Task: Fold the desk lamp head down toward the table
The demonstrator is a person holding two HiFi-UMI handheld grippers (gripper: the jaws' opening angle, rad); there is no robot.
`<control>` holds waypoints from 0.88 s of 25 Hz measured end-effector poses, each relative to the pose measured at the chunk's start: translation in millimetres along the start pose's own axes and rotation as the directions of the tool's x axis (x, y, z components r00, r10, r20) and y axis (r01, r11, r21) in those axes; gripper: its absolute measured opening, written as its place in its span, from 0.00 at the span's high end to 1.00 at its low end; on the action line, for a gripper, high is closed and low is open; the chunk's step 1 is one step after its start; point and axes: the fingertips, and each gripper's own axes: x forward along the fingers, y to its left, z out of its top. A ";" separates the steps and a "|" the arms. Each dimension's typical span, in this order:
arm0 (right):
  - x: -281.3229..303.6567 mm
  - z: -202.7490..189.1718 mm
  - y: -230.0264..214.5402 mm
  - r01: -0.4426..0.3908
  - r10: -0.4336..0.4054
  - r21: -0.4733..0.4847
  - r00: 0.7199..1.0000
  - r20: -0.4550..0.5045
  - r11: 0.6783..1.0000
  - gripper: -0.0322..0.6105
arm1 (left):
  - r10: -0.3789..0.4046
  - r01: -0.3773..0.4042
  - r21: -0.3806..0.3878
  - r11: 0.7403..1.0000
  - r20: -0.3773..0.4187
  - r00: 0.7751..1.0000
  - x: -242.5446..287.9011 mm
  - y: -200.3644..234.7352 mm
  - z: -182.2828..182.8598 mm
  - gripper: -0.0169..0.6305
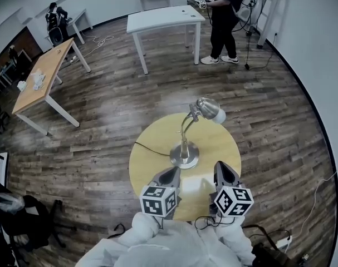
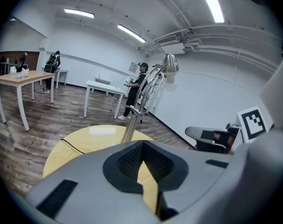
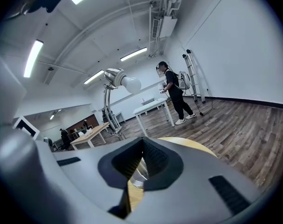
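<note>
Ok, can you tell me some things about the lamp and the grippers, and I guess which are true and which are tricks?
1. The desk lamp stands on the round yellow table. True.
2. The left gripper is holding the lamp's neck. False: it is shut with nothing in it.
3. The lamp head lies flat on the table. False: it is up on its curved neck.
4. The right gripper is shut and empty. True.
5. A person stands by a white table at the back. True.

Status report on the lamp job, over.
Left tongs, right tongs: shut, empty. Desk lamp upright on round table, untouched, head raised. Path clear.
</note>
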 end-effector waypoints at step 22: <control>3.9 80.4 57.1 -0.142 0.193 -0.414 0.978 0.084 0.899 0.69 | 0.073 -0.059 0.280 0.958 -0.038 0.997 81.4 43.4 10.1 0.78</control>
